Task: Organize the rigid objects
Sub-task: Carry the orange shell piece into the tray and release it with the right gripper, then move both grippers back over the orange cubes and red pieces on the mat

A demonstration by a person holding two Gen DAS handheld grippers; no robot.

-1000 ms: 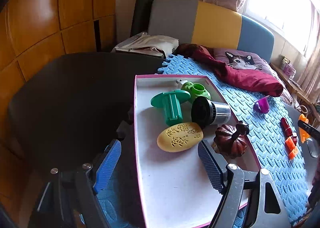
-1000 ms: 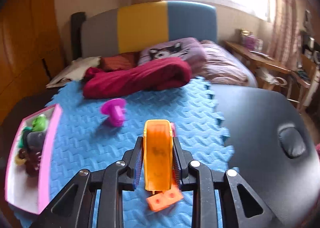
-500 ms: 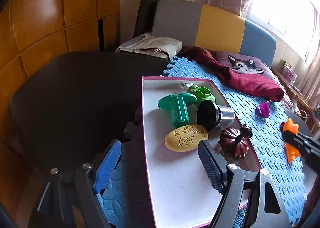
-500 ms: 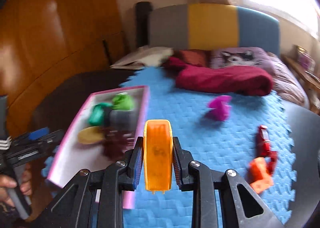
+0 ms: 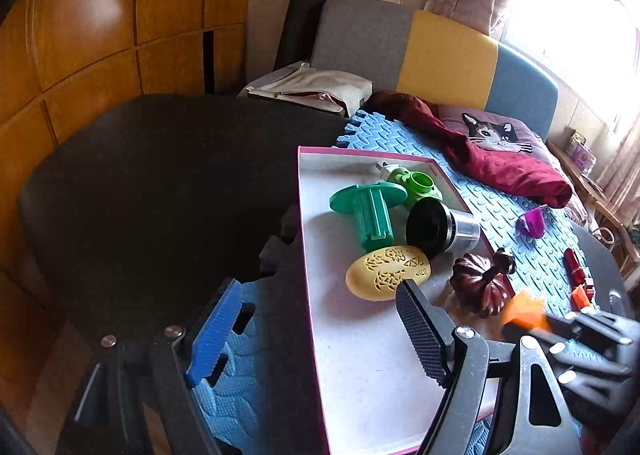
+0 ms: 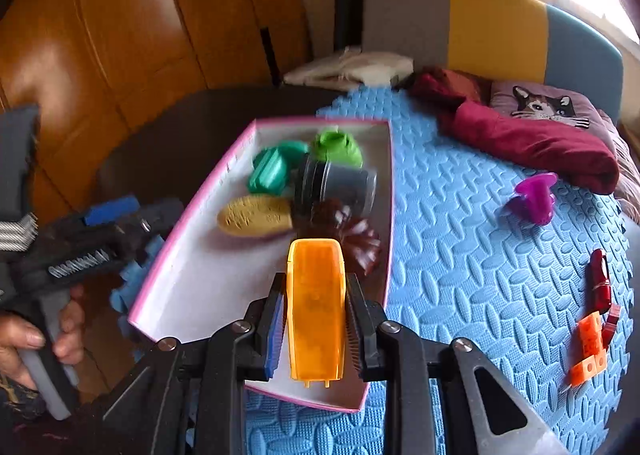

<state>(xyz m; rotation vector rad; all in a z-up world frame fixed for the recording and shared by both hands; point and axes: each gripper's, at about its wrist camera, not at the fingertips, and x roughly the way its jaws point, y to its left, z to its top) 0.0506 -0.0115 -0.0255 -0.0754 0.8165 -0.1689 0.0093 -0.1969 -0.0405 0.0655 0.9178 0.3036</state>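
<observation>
Left wrist view: my left gripper (image 5: 316,335) hangs spread and empty at bottom centre, straddling the pink-rimmed tray (image 5: 308,295).

Right wrist view: my right gripper (image 6: 316,319) pinches the orange piece (image 6: 316,307) at lower centre; I should lower over bare tray floor before releasing.

Blue mat (image 6: 460,215) with embossed leaf pattern; pink-rimmed white tray (image 6: 192,275); yellow oval (image 5: 387,273) with cut-out pattern; 2 green pieces; orange block (image 6: 316,311); purple spool (image 6: 534,197); maroon cloth (image 6: 532,143).
</observation>
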